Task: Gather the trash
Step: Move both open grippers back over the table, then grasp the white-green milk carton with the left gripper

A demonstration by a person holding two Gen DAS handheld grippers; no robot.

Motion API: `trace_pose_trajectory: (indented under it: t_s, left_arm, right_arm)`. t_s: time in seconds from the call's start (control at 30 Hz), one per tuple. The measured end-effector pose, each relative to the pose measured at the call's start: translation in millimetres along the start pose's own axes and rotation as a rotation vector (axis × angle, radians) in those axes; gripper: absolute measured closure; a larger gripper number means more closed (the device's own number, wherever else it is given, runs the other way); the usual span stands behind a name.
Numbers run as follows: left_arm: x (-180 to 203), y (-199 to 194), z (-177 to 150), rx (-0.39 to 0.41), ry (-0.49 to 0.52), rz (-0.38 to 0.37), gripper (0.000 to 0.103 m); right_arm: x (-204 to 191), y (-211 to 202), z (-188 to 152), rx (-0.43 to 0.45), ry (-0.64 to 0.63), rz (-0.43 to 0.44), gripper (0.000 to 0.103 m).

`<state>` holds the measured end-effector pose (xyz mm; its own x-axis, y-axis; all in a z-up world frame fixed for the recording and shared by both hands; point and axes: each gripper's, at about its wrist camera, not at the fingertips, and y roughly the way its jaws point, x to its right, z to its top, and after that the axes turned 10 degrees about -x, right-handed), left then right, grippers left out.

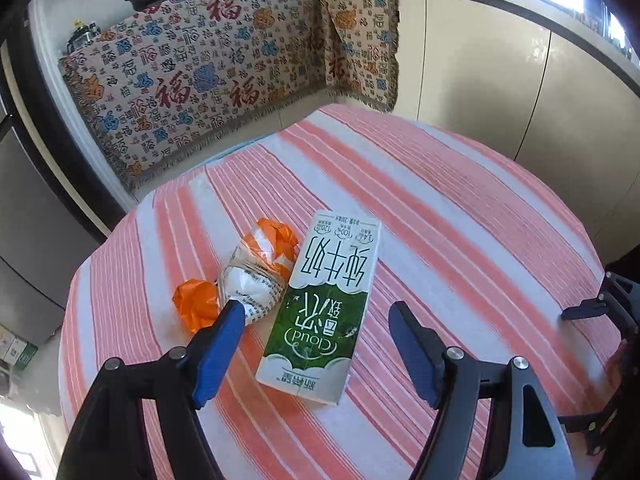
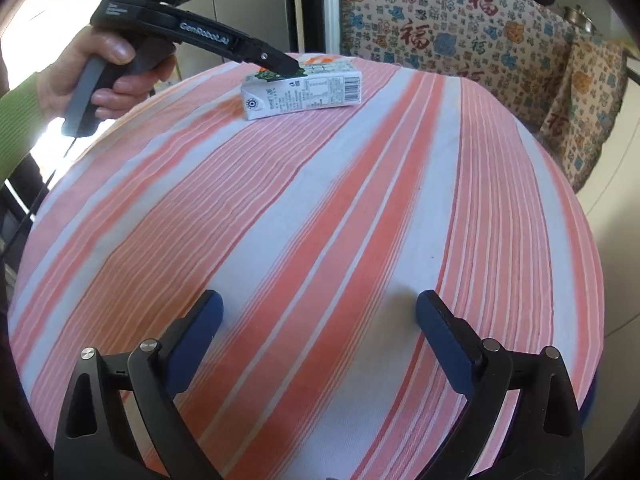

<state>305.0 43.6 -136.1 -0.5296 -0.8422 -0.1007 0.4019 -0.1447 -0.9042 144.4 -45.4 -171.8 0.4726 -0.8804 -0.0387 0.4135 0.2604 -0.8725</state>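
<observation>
A green and white milk carton point(image 1: 322, 304) lies flat on the striped tablecloth point(image 1: 460, 216). To its left lies a crumpled orange and white wrapper point(image 1: 248, 276). My left gripper point(image 1: 316, 316) is open, its jaws either side of the carton's near end, just above it. In the right wrist view the carton point(image 2: 304, 90) lies at the far side of the table, with the left gripper's tip point(image 2: 288, 66) over it. My right gripper point(image 2: 318, 308) is open and empty, low over the near part of the table.
The round table is covered by a pink and white striped cloth point(image 2: 320, 200). Behind it stands a counter draped with a patterned cloth point(image 1: 200, 76), with pots on top. Cream cabinets point(image 1: 500, 80) stand at the right.
</observation>
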Motion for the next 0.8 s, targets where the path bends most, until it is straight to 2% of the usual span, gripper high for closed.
trace_pose_trajectory:
  t_s: [0.17,0.27,0.3,0.33,0.47,0.53,0.63,0.73,0.8]
  left_arm:
    - [-6.0,21.9,2.9,-0.039,0.012,-0.080,0.027]
    - [-0.7,28.1,3.1,-0.045,0.026,-0.077,0.028]
    - [0.7,27.6,2.6,-0.043,0.020,-0.073,0.045]
    - [2.4,27.1,0.4,-0.046,0.007,-0.070,0.056]
    - [2.0,13.7,-21.1,-0.006,-0.127,-0.077,0.056]
    - [5.8,-3.1,-44.9,0.018,-0.217,-0.078,0.056]
    - [9.6,-31.9,-86.8,0.047,-0.372,-0.041,0.056]
    - [4.3,-47.9,-120.8,0.062,-0.501,0.008,0.056]
    - [-0.1,-52.9,-135.7,0.074,-0.561,0.065,0.056]
  right_arm:
    - [4.5,0.1,3.4,0.005,0.012,0.007,0.005]
    - [4.7,0.0,3.7,0.005,0.010,0.004,0.005]
    - [4.8,-0.3,3.2,0.005,0.010,0.004,0.005]
    - [4.9,-0.3,3.2,0.005,0.010,0.005,0.005]
    - [4.3,-3.4,-1.9,0.006,0.008,0.007,0.005]
    - [5.5,-4.1,-2.3,0.009,0.011,0.014,0.005]
    - [10.8,-5.6,-0.7,0.009,0.038,0.040,0.006]
    - [23.5,-4.2,20.4,-0.006,0.057,0.108,0.006]
    - [33.3,2.7,47.1,-0.003,0.033,0.105,0.007]
